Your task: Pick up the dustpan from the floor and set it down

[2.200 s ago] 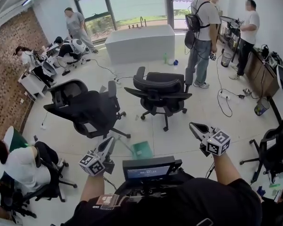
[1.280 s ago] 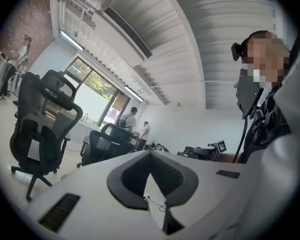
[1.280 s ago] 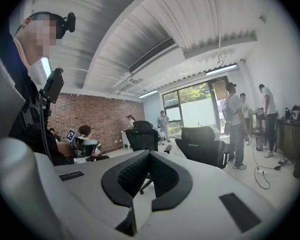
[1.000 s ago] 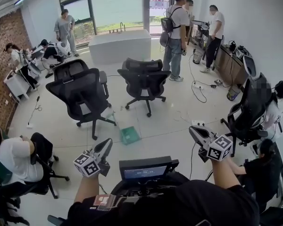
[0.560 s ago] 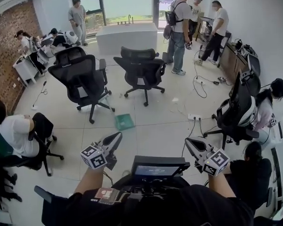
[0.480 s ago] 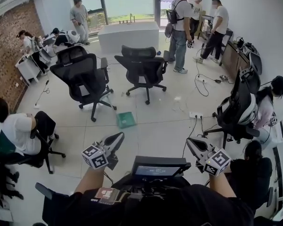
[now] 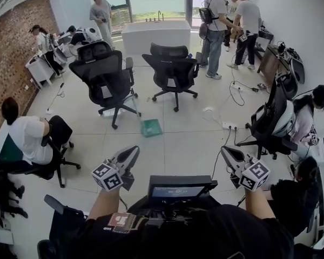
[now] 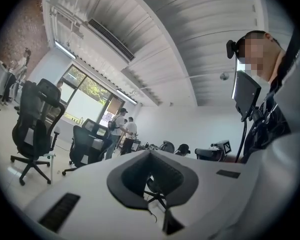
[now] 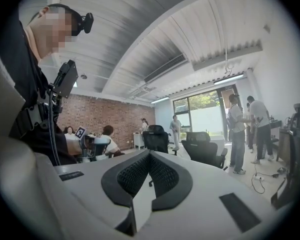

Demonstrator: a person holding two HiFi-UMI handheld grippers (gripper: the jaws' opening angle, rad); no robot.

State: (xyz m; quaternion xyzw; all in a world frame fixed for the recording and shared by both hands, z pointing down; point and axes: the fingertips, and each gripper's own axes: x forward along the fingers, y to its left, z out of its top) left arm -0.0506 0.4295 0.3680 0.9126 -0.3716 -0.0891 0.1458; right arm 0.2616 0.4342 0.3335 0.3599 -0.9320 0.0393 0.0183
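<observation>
The green dustpan (image 7: 150, 127) lies flat on the pale tiled floor, in front of two black office chairs. My left gripper (image 7: 130, 153) is held level well short of it, to the near left. Its jaws (image 8: 150, 152) are shut with nothing between them. My right gripper (image 7: 225, 151) hangs level to the near right, farther from the dustpan. Its tips (image 9: 149, 152) meet, with nothing held. Neither gripper touches the dustpan, and I cannot make it out in either gripper view.
Two black office chairs (image 7: 105, 77) (image 7: 173, 69) stand just beyond the dustpan. A seated person (image 7: 29, 139) is at the left and another (image 7: 308, 117) at the right by a chair (image 7: 272, 125). A power strip with cables (image 7: 229, 125) lies on the floor to the right. People stand by a white counter (image 7: 154, 34) at the back.
The dustpan, close under the grippers in the earliest frame, now lies farther ahead on the floor. The view has swung and shifted across the room. Both grippers stayed level and shut.
</observation>
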